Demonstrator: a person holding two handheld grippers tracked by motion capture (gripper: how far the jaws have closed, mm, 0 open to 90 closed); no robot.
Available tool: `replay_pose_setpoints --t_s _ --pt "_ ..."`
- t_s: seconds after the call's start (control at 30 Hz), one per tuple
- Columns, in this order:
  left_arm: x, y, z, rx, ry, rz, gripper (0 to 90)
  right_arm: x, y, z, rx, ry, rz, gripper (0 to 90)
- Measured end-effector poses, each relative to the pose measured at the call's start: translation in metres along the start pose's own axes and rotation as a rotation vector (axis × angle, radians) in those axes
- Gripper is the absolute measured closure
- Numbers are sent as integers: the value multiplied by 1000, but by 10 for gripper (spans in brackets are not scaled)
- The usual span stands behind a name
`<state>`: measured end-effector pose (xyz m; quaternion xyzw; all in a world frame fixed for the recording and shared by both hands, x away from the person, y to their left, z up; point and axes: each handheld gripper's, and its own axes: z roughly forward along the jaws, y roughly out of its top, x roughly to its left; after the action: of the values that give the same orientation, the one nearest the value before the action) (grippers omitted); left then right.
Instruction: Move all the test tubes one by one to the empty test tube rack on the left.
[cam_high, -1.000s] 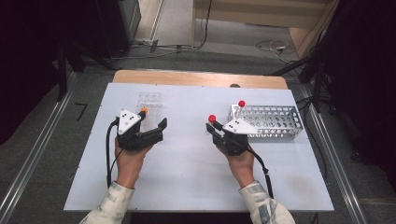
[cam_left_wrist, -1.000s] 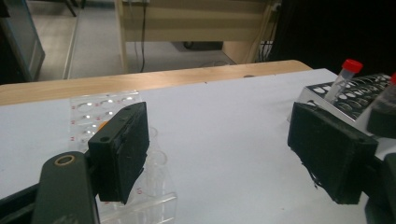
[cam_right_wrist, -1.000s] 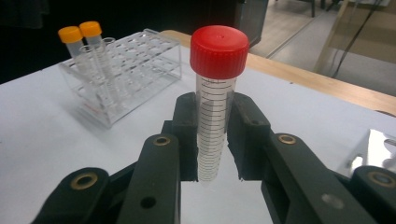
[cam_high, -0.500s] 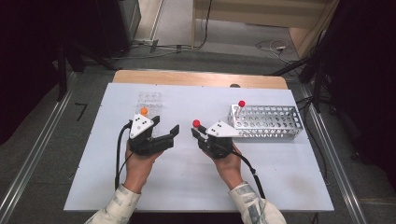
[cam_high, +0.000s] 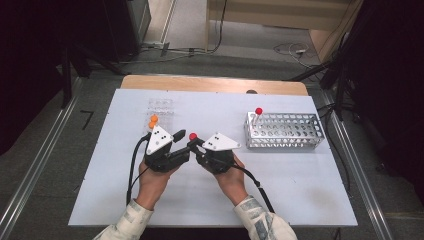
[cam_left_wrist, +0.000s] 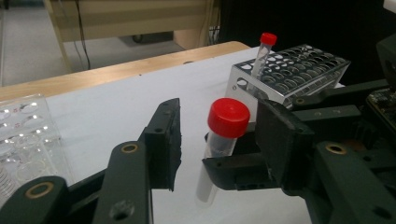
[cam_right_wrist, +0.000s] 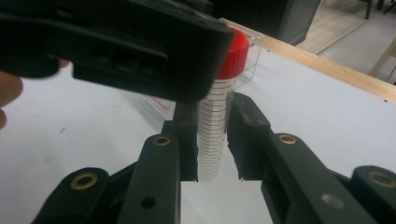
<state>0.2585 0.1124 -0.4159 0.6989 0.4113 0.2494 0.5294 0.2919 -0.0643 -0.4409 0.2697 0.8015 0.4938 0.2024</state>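
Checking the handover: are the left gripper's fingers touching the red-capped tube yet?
Apart. Left gripper view: the left gripper has open fingers with gaps either side of the red-capped tube.

The tube (cam_right_wrist: 215, 126) is clear, smooth plastic with printed graduations and a glossy red ribbed cap (cam_left_wrist: 228, 117). Beside it, the gripper jaws are matt black, probably plastic, with brass-coloured rivets. Right of the tube, the rack (cam_high: 284, 131) is shiny perforated metal. The table (cam_high: 300, 185) is matt white, its far edge bare wood.

Left hand-held gripper (cam_high: 181, 141) jaws spread wide, right hand-held gripper (cam_high: 196, 144) clamped shut, tips meeting mid-table
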Motion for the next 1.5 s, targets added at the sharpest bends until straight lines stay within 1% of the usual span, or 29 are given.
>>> replay_pose_setpoints --t_s 0.03,0.1,0.23,0.33,0.43,0.5,0.53,0.67,0.83,0.93,1.03,1.17,1.27,1.37,1.5 --pt "-1 0 0 -1 2 3 548 1 1 0 -3 6 5 708" --pt "-1 0 0 0 -1 13 591 3 2 1 -6 10 -5 708" --pt "-3 -1 0 -1 10 23 676 6 3 1 -7 19 -10 708" --pt "-1 0 0 0 8 23 700 7 3 1 -1 19 -9 700" --pt "2 1 -3 -5 8 16 703 5 3 0 5 32 -5 581" --pt "6 2 -6 -9 6 -2 703 4 3 -1 18 42 -3 486" --pt "9 2 -8 -13 8 -12 702 3 3 -1 26 45 -4 455" --pt "19 3 -16 -16 29 -33 702 -4 0 -9 42 41 0 391" --pt "28 6 -29 -31 59 -41 703 -15 -9 -21 50 23 15 385" --pt "35 10 -38 -50 76 -61 703 -22 -14 -29 54 9 24 384" --pt "43 13 -46 -60 96 -69 703 -27 -17 -35 57 -4 27 384" --pt "54 17 -54 -72 128 -85 703 -34 -20 -39 62 -21 29 383" --pt "61 18 -57 -77 156 -87 703 -36 -21 -41 63 -27 38 383" --pt "68 20 -60 -82 181 -93 703 -38 -22 -41 65 -31 32 383" --pt "78 21 -63 -84 224 -93 703 -40 -22 -42 62 -34 38 383"
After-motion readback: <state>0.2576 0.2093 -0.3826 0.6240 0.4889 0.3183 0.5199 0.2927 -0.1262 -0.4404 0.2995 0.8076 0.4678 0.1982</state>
